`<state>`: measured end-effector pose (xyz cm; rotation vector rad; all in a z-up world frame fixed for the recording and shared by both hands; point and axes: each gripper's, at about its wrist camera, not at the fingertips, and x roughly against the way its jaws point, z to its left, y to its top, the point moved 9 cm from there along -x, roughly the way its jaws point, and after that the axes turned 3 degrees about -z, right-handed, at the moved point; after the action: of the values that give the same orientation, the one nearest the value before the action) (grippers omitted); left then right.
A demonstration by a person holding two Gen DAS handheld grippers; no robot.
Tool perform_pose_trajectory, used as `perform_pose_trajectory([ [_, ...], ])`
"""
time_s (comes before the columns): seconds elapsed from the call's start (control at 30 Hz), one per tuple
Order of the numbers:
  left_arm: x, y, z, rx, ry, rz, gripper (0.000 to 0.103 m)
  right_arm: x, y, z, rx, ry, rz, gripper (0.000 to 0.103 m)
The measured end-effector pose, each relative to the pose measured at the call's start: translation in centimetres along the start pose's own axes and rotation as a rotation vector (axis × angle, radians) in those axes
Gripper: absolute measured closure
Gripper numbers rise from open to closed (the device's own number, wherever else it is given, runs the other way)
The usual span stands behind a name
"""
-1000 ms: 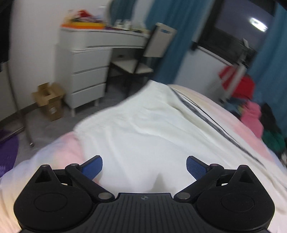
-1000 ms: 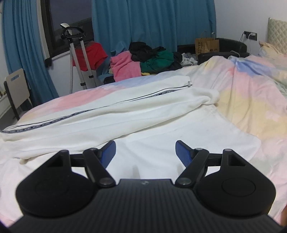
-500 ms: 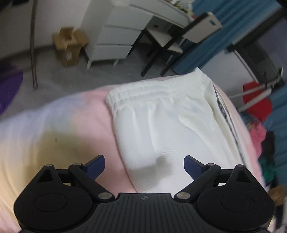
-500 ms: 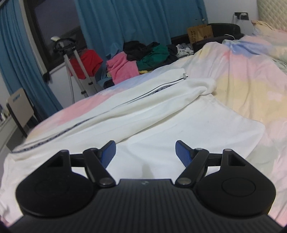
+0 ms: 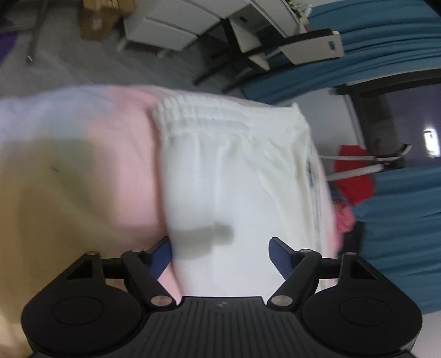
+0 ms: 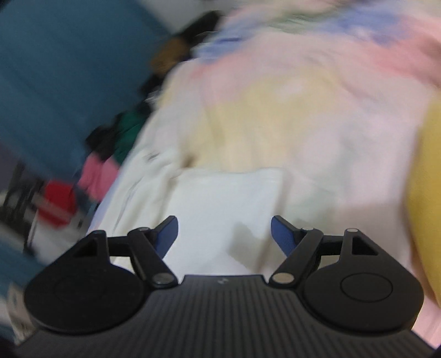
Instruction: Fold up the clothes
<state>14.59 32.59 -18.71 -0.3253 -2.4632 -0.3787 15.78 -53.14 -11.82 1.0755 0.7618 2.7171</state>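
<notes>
White trousers with a ribbed elastic waistband lie flat on a pastel pink and yellow bed sheet. My left gripper hovers over their left side edge near the waist; its jaws are closing, the cloth lies under them and the blue pads do not press on it. In the blurred right wrist view, my right gripper stands open above the white leg end, whose hem lies just ahead. A dark side stripe runs down the trousers' far edge.
A white drawer unit, a chair and a cardboard box stand on the floor beyond the bed's end. Blue curtains and a heap of coloured clothes lie past the far side. Something yellow fills the right edge.
Both grippers rolled and dipped toward the bed. The left one swung to the waistband end and its jaws narrowed. The right one swept along the leg toward the hem; its view has gone blurred.
</notes>
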Motion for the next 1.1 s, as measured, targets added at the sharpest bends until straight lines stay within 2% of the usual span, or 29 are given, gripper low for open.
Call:
perform_pose_trajectory([
  [0.17, -1.8, -1.4, -0.3, -0.018, -0.006, 0.080, 0.026, -2.5, -1.3, -2.7, -0.126, -0.044, 0.083, 0.026],
  [0.27, -2.4, -1.7, 0.2, 0.010, -0.009, 0.109, 0.033, -3.7, -2.9, -1.4, -0.117, -0.001, 0.143, 0.026],
  [0.33, -2.5, -1.5, 0.6, 0.032, -0.014, 0.102, 0.035, -4.4, -3.6, -0.7, -0.115, -0.006, 0.153, 0.028],
  [0.37, -2.7, -1.4, 0.6, 0.048, -0.032, 0.102, 0.035, -4.8, -3.8, -0.7, -0.113, -0.022, 0.154, 0.026],
  [0.5, -3.4, -0.8, 0.3, 0.089, -0.104, 0.101, 0.035, -7.3, -4.4, -0.3, -0.177, 0.043, 0.201, 0.027],
  [0.57, -3.9, -0.5, 0.1, 0.096, -0.106, 0.092, 0.035, -7.9, -4.0, 0.2, -0.212, 0.094, 0.180, 0.032],
  [0.63, -4.6, -0.2, 0.1, 0.099, -0.095, 0.083, 0.035, -7.6, -2.6, 1.7, -0.174, 0.172, 0.107, 0.033],
  [0.7, -5.4, -0.1, -0.2, 0.091, -0.087, 0.083, 0.035, -7.2, -2.0, 3.3, -0.092, 0.214, 0.059, 0.033],
  [0.73, -5.7, -0.1, -0.4, 0.080, -0.084, 0.085, 0.035, -7.5, -2.3, 3.7, -0.054, 0.190, 0.063, 0.038],
  [0.77, -6.0, 0.0, -0.6, 0.070, -0.082, 0.087, 0.036, -7.8, -2.5, 3.9, -0.019, 0.163, 0.069, 0.055],
  [0.8, -6.2, 0.0, -0.8, 0.063, -0.077, 0.088, 0.039, -8.5, -3.0, 3.4, -0.010, 0.112, 0.090, 0.067],
  [0.83, -6.3, 0.0, -0.8, 0.063, -0.067, 0.085, 0.041, -9.1, -3.5, 2.6, -0.026, 0.080, 0.116, 0.070],
  [0.9, -6.2, 0.0, -0.6, 0.067, -0.051, 0.081, 0.056, -10.1, -4.4, 1.2, -0.056, 0.019, 0.163, 0.086],
  [0.97, -5.6, 0.1, -0.1, 0.075, -0.041, 0.078, 0.068, -10.0, -4.2, 1.3, -0.054, 0.020, 0.142, 0.097],
  [1.07, -5.0, 0.4, 0.1, 0.086, -0.059, 0.067, 0.092, -8.1, -3.0, 2.6, -0.057, 0.091, 0.079, 0.097],
  [1.1, -4.6, 0.5, 0.1, 0.083, -0.070, 0.058, 0.093, -7.3, -2.6, 3.2, -0.056, 0.118, 0.060, 0.098],
])
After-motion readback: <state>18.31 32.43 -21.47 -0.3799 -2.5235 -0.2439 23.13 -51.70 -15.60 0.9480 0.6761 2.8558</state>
